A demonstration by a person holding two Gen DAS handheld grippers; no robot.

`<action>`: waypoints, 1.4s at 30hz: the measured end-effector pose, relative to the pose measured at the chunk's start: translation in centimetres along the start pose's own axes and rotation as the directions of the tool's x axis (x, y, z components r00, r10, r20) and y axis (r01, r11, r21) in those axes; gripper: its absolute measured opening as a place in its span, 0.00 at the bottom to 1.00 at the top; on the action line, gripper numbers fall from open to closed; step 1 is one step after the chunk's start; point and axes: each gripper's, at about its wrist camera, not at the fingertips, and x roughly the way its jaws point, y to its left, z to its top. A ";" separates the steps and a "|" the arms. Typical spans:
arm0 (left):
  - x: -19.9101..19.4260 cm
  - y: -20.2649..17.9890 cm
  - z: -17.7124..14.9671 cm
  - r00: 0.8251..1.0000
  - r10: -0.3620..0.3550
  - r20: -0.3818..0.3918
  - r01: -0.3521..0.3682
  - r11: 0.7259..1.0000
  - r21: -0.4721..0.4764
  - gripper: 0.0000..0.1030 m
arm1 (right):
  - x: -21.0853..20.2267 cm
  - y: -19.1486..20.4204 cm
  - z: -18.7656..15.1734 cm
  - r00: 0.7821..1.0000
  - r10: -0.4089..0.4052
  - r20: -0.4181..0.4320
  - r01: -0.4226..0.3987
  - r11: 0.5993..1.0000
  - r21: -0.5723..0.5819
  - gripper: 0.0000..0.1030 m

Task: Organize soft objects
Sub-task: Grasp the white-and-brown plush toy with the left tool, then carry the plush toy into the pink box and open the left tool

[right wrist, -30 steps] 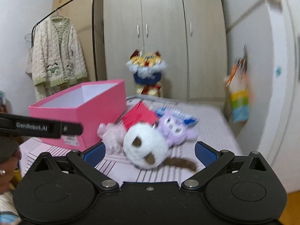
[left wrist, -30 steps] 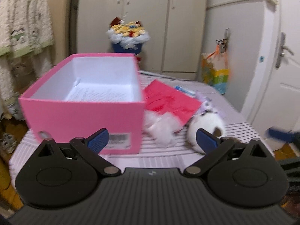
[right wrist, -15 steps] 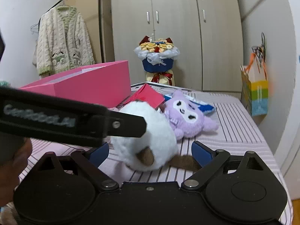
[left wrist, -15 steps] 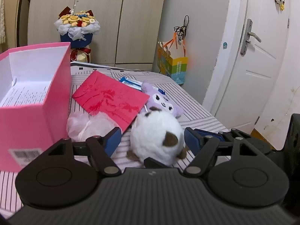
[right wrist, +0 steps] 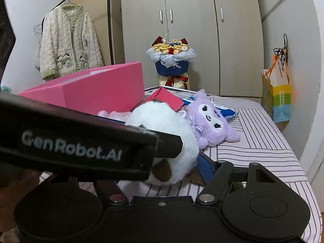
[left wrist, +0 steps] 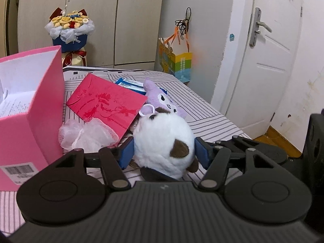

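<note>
A round white plush (left wrist: 164, 139) with brown patches lies on the striped bed (left wrist: 212, 121). My left gripper (left wrist: 164, 154) has it between its blue pads; the jaws are closing and both pads touch its sides. The right gripper (right wrist: 160, 168) comes at the same white plush (right wrist: 162, 125), its jaws closing. Its right pad (right wrist: 204, 168) sits at the plush's edge, while its left pad is hidden behind the left gripper's body (right wrist: 81, 141). A purple plush (left wrist: 162, 101) lies just beyond, and an open pink box (left wrist: 46, 121) stands to the left.
A red envelope (left wrist: 107, 103) and a pale pink mesh pouf (left wrist: 89, 133) lie between box and plush. A flower bouquet (left wrist: 69, 28), a wardrobe and a hanging gift bag (left wrist: 178, 64) stand behind the bed. A door (left wrist: 273, 60) is at the right, and a cardigan (right wrist: 68, 40) hangs at the left.
The left gripper swung right from the pink box to the white plush and narrowed its jaws onto it. The right gripper sank closer and narrowed too. The left gripper's body now crosses the right view.
</note>
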 end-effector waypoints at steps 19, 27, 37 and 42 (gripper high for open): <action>-6.9 1.9 1.0 0.982 -0.017 -0.189 0.010 0.999 -0.036 0.61 | -3.4 5.5 2.8 0.974 0.088 -0.207 -0.082 0.996 0.035 0.73; -11.5 3.7 2.4 0.984 -0.006 -0.178 -0.004 0.998 -0.058 0.60 | -4.8 8.2 5.6 0.962 0.178 -0.206 -0.183 0.983 -0.002 0.74; -15.3 6.6 6.4 0.997 0.033 -0.076 -0.037 0.998 -0.047 0.60 | -4.3 11.2 10.7 0.959 0.251 -0.130 -0.253 0.967 -0.002 0.74; -15.3 10.3 9.1 1.000 0.022 -0.022 -0.024 0.993 -0.119 0.60 | -1.6 11.9 14.1 0.952 0.290 -0.103 -0.290 0.957 0.019 0.74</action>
